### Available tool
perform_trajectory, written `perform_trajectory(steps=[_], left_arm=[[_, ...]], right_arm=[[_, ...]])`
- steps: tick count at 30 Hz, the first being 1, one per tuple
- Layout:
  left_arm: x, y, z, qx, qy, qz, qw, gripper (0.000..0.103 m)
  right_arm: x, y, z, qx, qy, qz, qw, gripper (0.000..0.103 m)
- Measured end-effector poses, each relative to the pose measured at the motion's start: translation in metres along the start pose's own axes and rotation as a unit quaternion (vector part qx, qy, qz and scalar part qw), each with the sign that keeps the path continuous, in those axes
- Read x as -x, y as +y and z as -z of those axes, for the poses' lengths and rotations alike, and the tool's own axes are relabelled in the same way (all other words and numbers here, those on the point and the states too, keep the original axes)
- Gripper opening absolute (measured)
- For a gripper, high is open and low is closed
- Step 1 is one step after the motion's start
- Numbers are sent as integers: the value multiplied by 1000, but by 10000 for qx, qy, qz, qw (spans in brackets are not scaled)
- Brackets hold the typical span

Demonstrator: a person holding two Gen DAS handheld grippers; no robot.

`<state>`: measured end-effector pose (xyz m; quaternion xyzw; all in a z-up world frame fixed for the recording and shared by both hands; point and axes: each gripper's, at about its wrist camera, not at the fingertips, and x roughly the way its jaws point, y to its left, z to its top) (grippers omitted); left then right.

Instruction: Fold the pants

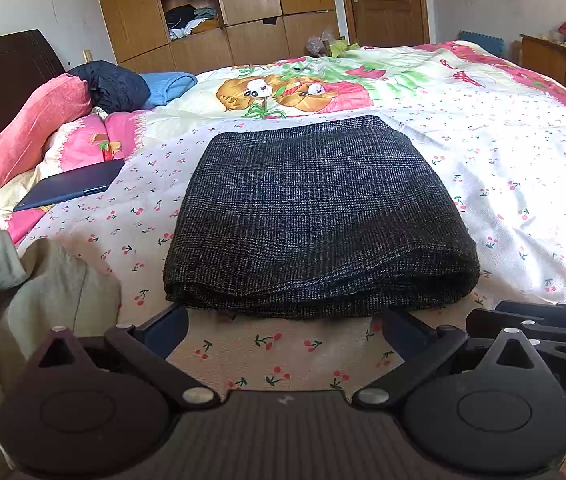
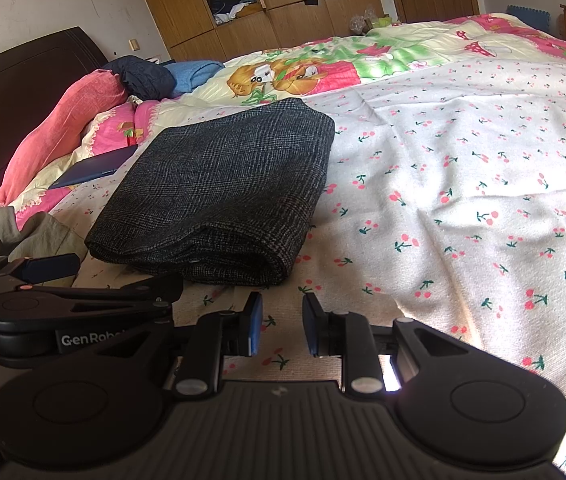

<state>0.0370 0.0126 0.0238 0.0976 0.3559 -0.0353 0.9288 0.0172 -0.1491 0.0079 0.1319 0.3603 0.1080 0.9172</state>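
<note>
Dark grey checked pants (image 1: pixel 315 216) lie folded in a thick rectangular stack on the cherry-print bed cover (image 1: pixel 523 184). My left gripper (image 1: pixel 283 320) is wide open and empty, its fingers just short of the stack's near folded edge. In the right wrist view the pants (image 2: pixel 219 196) lie ahead to the left. My right gripper (image 2: pixel 281 320) is open by a narrow gap and empty, just in front of the stack's near right corner. The left gripper (image 2: pixel 51 268) shows at the left edge of that view.
A dark tablet (image 1: pixel 71 188) lies left of the pants. A pale green garment (image 1: pixel 23 280) is bunched at the near left. Pink pillows (image 1: pixel 31 136), a navy jacket (image 1: pixel 115 84) and a blue cloth (image 1: pixel 167 84) sit by the headboard. A wardrobe (image 1: pixel 243 12) stands beyond the bed.
</note>
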Motion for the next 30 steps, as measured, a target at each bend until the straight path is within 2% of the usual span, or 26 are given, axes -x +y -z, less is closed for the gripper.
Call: perform_trajectory(steps=[30], left_arm=[[0,0,3,15,-21,-32,10000,103]], right_arm=[[-1,0,0,18,-8,0,10000,24]])
